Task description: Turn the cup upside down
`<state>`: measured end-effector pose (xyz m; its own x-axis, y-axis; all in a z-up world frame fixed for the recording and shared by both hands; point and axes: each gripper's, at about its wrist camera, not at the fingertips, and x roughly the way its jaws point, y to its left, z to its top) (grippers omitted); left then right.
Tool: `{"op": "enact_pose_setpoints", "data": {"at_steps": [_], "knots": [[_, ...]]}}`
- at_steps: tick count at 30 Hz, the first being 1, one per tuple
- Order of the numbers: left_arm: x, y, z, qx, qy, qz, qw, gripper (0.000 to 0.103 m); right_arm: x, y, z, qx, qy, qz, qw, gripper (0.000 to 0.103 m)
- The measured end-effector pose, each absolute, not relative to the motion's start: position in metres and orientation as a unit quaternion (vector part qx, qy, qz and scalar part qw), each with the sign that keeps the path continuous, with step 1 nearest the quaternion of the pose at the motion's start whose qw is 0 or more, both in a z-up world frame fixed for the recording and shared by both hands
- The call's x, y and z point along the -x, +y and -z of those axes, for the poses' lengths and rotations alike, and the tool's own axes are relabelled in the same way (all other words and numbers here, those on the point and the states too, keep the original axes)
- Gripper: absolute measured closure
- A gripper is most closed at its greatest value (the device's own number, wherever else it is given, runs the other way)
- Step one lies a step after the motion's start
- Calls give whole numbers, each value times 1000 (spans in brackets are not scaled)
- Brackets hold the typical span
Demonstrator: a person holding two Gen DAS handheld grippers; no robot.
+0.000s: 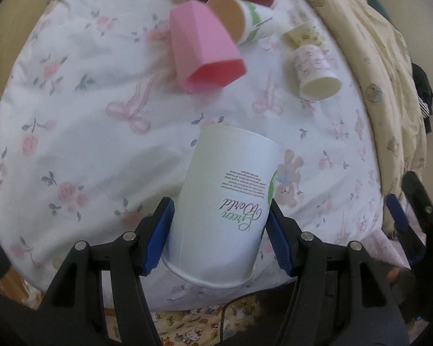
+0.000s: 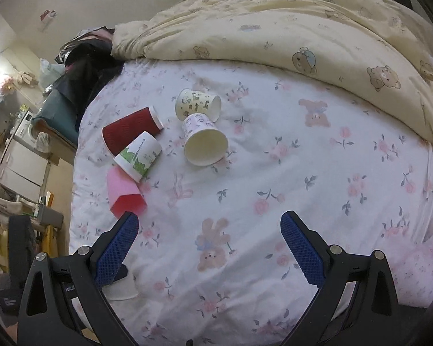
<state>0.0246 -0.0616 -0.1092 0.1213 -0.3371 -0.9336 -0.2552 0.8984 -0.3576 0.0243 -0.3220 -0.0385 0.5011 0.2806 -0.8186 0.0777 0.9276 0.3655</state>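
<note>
2 blue pads of the left gripper (image 1: pixel 218 235) pinch the white "Green World" paper cup (image 1: pixel 222 207) near its rolled rim. The cup's long axis runs from that rim, nearest the camera, out to its closed base at the far end, tilted slightly right above the floral bedsheet (image 1: pixel 80 121). Turning it rim-down looks like a wrist roll for this hand alone. The right gripper (image 2: pixel 209 232) hangs spread wide and empty over the sheet.
</note>
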Motion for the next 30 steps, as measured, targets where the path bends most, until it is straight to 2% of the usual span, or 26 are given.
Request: {"op": "enact_pose_setpoints", "data": {"at_steps": [8, 21, 23, 25, 27, 30], "knots": [[-31, -57, 130, 258, 664, -32, 701, 43, -27, -326, 42, -186, 499, -56, 845, 2], [-34, -69, 147, 225, 677, -40, 699, 37, -29, -318, 44, -167, 505, -56, 845, 2], [-33, -70, 148, 222, 682, -40, 696, 28, -30, -317, 44, -166, 504, -57, 846, 2], [-32, -71, 145, 217, 679, -41, 700, 11, -30, -317, 44, -167, 504, -59, 845, 2], [-30, -74, 141, 209, 676, -42, 705, 5, -30, -315, 43, -165, 504, -60, 846, 2], [-29, -76, 135, 199, 676, -31, 709, 5, -30, -314, 43, -165, 504, -61, 846, 2]]}}
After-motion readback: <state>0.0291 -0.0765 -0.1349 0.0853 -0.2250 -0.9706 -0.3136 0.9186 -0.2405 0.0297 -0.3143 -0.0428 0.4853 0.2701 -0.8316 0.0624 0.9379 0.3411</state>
